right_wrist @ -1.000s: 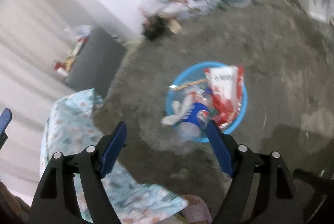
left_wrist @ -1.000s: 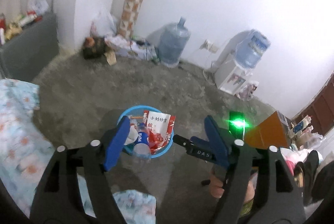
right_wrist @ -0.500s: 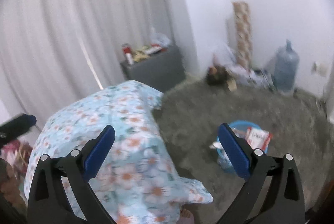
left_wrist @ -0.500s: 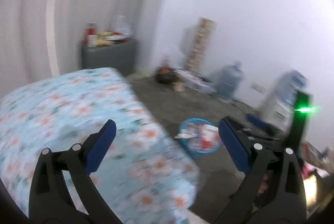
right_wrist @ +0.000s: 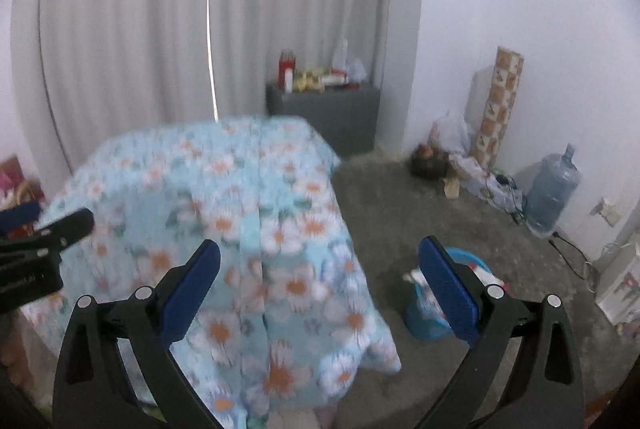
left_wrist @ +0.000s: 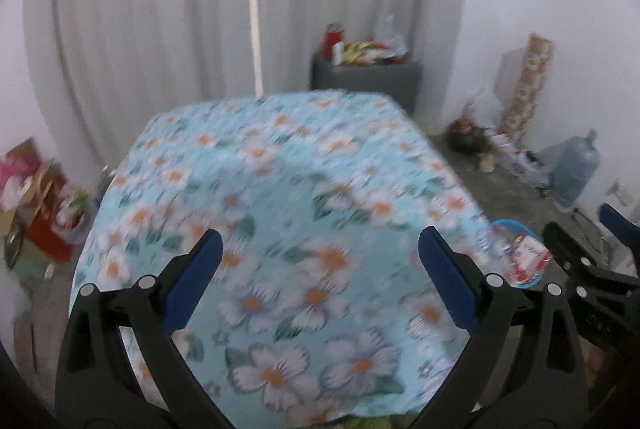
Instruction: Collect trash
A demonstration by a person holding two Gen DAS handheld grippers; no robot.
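Note:
My left gripper (left_wrist: 318, 241) is open and empty, and hovers over a table draped in a blue floral cloth (left_wrist: 280, 189). My right gripper (right_wrist: 320, 247) is open and empty too, above that cloth's (right_wrist: 280, 229) right corner. The blue basket (left_wrist: 516, 229) of trash stands on the floor to the right of the table, with a red and white wrapper (left_wrist: 528, 257) sticking out. In the right wrist view the basket (right_wrist: 420, 321) is partly hidden behind my right finger. No trash shows on the cloth, which is blurred.
A grey cabinet (right_wrist: 332, 109) topped with bottles and packets stands by the white curtain. Bags and clutter (right_wrist: 436, 157), a patterned column (right_wrist: 500, 101) and a water jug (right_wrist: 552, 189) line the right wall. Boxes and bags (left_wrist: 40, 209) sit left of the table.
Both views have swung from the basket on the floor up and left to the cloth-covered table. The basket now sits at the right. Both pairs of jaws stand wider.

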